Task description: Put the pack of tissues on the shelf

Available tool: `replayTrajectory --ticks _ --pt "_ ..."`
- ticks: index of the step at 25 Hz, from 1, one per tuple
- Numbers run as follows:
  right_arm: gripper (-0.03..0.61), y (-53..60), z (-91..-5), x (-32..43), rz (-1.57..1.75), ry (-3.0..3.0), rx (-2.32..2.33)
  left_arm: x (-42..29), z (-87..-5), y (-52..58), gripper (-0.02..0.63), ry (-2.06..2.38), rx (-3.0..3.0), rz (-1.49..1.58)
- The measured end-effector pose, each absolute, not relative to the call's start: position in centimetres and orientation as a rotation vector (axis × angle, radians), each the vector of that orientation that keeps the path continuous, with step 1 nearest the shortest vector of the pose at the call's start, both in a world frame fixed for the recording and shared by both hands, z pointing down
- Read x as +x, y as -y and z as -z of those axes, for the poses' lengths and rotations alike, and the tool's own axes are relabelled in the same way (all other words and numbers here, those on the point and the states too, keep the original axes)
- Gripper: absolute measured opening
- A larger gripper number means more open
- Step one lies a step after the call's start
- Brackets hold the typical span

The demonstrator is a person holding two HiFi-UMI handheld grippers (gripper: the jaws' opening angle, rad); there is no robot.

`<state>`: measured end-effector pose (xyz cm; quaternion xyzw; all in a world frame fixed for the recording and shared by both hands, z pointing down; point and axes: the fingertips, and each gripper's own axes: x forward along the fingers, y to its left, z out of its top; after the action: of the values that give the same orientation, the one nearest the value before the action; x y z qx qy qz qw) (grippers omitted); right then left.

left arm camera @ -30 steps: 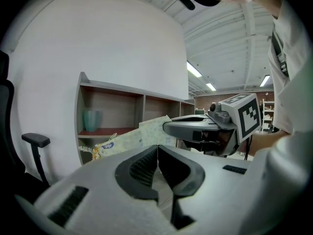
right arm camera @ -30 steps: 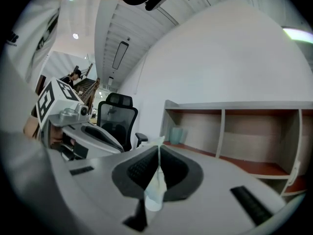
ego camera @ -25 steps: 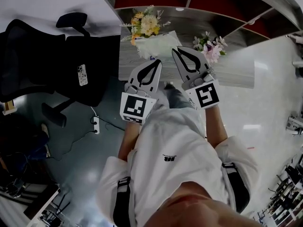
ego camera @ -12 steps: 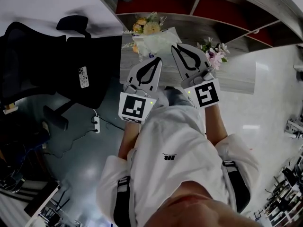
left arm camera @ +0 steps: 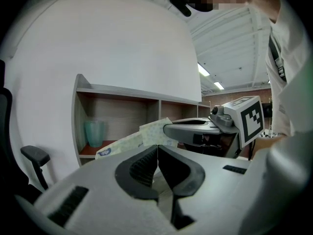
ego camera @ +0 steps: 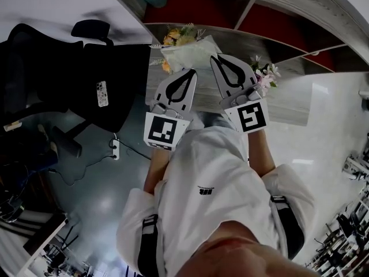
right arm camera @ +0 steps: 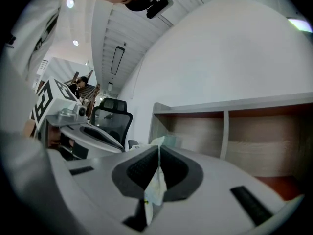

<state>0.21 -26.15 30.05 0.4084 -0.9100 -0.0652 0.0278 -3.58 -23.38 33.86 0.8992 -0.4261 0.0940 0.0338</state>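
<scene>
Tissue pack (ego camera: 187,52) in left gripper (ego camera: 191,72), right gripper (ego camera: 215,58)

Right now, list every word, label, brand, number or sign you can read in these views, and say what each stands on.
Nothing can be read as text.
On the white shirt: a small dark chest logo, too small to read.
On the pack of tissues: a blue oval mark, too blurred.
On the marker cubes: square patterns only, no letters.

The pack of tissues (ego camera: 190,52) is pale green. The left tongs (ego camera: 192,72) and right tongs (ego camera: 214,58) are grey with black-and-white squares.
</scene>
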Motion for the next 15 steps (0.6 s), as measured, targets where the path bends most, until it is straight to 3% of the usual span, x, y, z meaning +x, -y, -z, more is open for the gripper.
replayTrajectory --ticks 15 --pt "0.031 29.8 -27.9 1.1 0.200 2.876 1.311 -3.1 -33.0 26.9 0.029 1.345 2.763 -0.302"
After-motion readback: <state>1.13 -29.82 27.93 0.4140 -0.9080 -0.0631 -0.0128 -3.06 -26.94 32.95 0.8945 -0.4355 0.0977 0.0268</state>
